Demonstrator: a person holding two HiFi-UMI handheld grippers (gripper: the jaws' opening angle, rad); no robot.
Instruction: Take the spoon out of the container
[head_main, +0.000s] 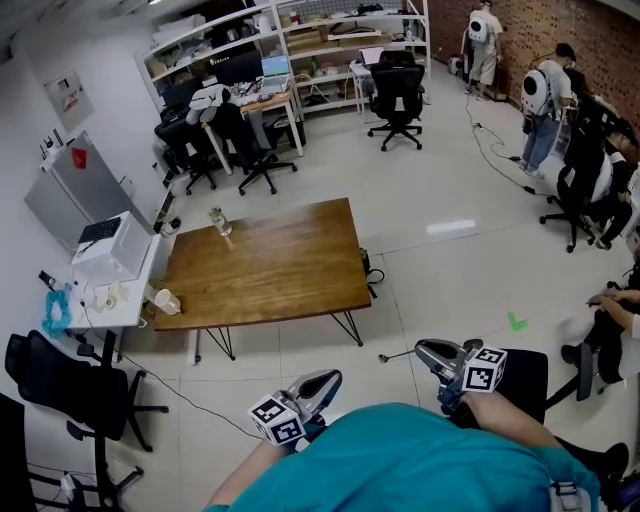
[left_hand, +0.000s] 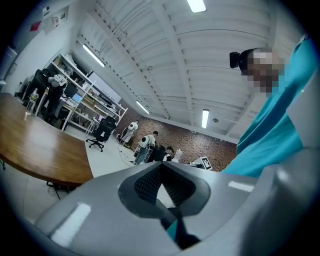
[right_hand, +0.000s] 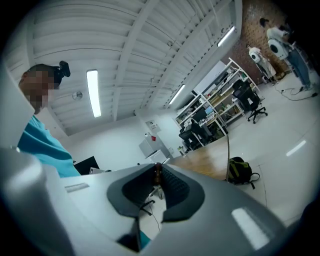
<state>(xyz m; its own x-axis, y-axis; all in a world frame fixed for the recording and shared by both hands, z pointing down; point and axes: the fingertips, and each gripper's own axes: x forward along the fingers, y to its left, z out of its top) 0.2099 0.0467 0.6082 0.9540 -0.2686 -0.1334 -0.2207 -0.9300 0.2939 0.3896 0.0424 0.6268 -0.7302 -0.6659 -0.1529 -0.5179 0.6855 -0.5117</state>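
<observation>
My right gripper hangs low in the head view, in front of the teal shirt, shut on a metal spoon that sticks out to its left over the floor. In the right gripper view a thin dark piece shows pinched between the pads. My left gripper hangs beside it, shut with nothing between its jaws. A small glass container stands far from both grippers, near the far left corner of the wooden table.
A white cabinet stands left of the table, with a paper cup at its edge. A black chair is at the near left. A bag lies by the table's right side. People stand and sit at the right.
</observation>
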